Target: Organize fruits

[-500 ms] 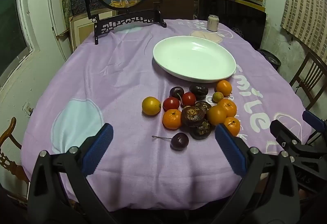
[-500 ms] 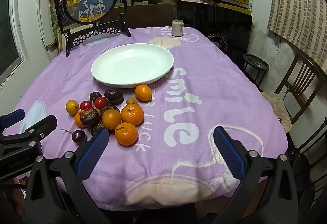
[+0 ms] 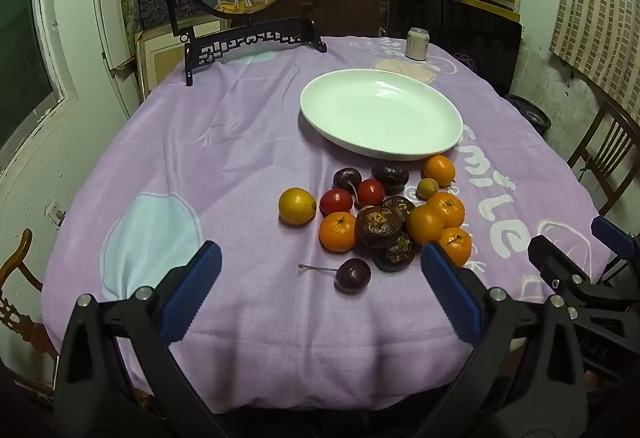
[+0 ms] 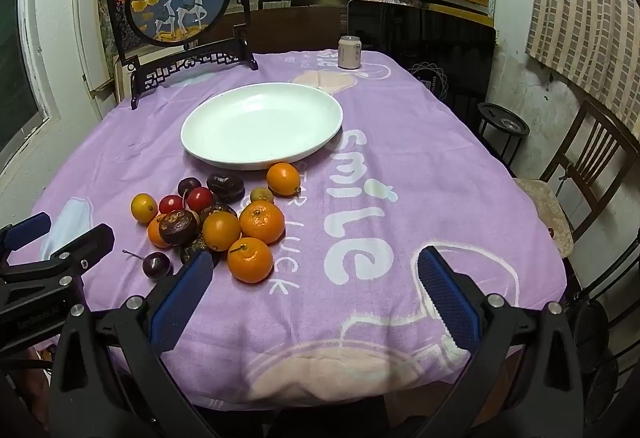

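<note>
White plate (image 3: 440, 148) sits unfilled; fruits (image 3: 384, 214) lie heaped just before it on the cloth. Left gripper (image 3: 320, 294) and right gripper (image 4: 314, 294) hover spread, holding nothing — first pick pending, nearest piece first.

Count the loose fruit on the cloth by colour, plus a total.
Orange: 5
Yellow: 1
Small yellow-green: 1
Red: 2
Dark purple, smooth: 3
Dark brown, wrinkled: 3
Total: 15, none on the white plate yet.
</note>
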Demonstrator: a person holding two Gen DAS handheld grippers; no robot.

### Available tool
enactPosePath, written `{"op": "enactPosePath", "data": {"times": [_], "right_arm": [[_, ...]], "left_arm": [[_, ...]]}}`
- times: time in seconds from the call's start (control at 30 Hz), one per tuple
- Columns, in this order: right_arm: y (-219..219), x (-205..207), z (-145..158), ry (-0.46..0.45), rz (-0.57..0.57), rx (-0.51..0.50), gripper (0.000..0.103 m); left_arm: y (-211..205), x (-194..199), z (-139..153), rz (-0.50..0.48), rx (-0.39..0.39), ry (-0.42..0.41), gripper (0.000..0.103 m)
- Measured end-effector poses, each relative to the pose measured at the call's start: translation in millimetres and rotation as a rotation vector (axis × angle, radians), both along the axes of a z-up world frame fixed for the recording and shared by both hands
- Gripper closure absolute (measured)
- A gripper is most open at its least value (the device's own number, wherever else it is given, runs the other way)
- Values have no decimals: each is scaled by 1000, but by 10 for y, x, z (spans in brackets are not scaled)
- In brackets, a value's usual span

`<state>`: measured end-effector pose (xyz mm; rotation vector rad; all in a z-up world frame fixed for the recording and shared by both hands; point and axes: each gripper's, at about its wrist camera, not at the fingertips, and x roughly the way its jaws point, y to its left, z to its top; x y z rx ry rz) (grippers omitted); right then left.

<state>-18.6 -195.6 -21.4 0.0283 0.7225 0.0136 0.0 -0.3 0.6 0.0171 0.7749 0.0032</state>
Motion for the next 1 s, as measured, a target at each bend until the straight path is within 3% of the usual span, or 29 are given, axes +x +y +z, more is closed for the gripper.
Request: {"op": "enactPosePath", "data": {"times": [1.0], "right_arm": [[15,20,-23,7,2,1,1]], "left_arm": [[1,-1,-5,-3,-2,3,2]]}}
